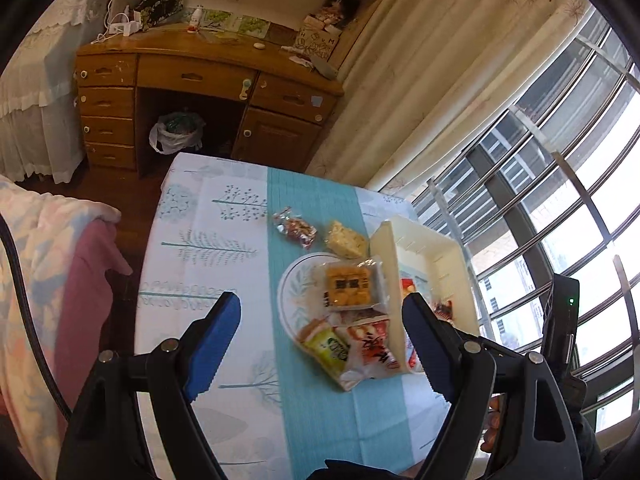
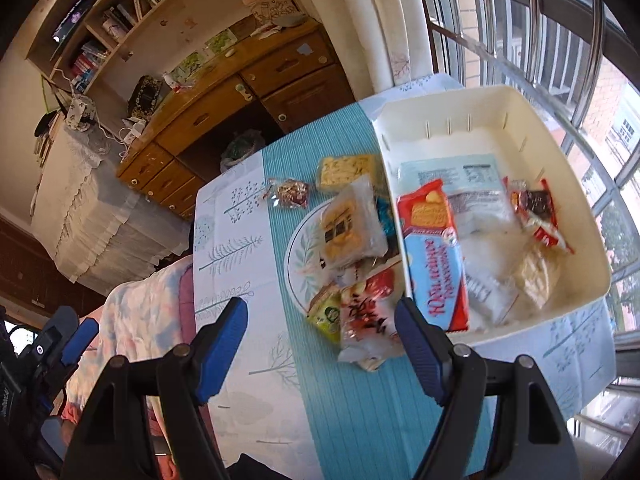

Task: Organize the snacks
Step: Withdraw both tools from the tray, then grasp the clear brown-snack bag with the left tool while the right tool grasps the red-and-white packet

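White bin right of my right claw holds perhaps four packets; several snacks wait ahead. Both claws wide, empty, left claw too.

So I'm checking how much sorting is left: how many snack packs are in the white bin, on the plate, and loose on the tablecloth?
In the white plastic bin: 4 visible
On the round white leaf-print plate: 4 visible
Loose on the teal-striped tablecloth: 2, a red foil pack and a yellow cracker pack
Total: 10; overlaps may hide more.
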A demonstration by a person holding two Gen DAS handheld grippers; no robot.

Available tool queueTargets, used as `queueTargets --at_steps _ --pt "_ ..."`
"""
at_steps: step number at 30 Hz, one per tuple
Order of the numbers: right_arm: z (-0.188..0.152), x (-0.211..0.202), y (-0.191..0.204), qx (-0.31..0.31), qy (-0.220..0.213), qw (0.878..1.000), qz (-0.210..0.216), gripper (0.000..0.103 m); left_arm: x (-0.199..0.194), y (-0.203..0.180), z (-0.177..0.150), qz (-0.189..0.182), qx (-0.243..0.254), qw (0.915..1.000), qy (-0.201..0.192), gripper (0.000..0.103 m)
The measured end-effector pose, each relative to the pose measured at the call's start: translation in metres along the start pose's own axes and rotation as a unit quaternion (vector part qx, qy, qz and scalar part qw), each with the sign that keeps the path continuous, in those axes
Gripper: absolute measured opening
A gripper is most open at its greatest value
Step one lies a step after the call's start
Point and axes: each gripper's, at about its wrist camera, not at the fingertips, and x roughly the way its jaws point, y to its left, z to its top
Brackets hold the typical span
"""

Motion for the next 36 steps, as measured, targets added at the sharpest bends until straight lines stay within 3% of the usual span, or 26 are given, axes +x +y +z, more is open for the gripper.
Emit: queueTargets --at_steps 10,19,26,29,33,36 --pt "-0.032 0.023 0.002 0.045 0.030 0.997 -0.052 0.077 0.055 0.046 0.025 0.084 0.002 0.9903 0.111 0.084" --pt "-0.055 0.037 0.000 -0.043 -0.016 0.992 -0.121 0.077 0.118 0.041 0.052 0.118 0.016 0.9785 0.169 0.084" --pt "-0.073 0.060 0.018 -0.180 -0.079 0.961 -0.193 0.076 0.174 0.026 0.075 0.133 0.030 0.9728 0.187 0.084" --pt "-0.074 0.066 0.022 -0.208 -0.097 0.953 -0.200 0.076 0.199 0.020 0.083 0.136 0.029 0.9717 0.191 0.084" --pt "-0.076 0.079 0.033 -0.271 -0.120 0.928 -0.226 0.076 0.231 0.011 0.093 0.134 0.033 0.9713 0.194 0.084" --pt "-0.075 0.089 0.038 -0.299 -0.117 0.916 -0.239 0.076 0.255 0.004 0.101 0.130 0.033 0.9713 0.196 0.084"
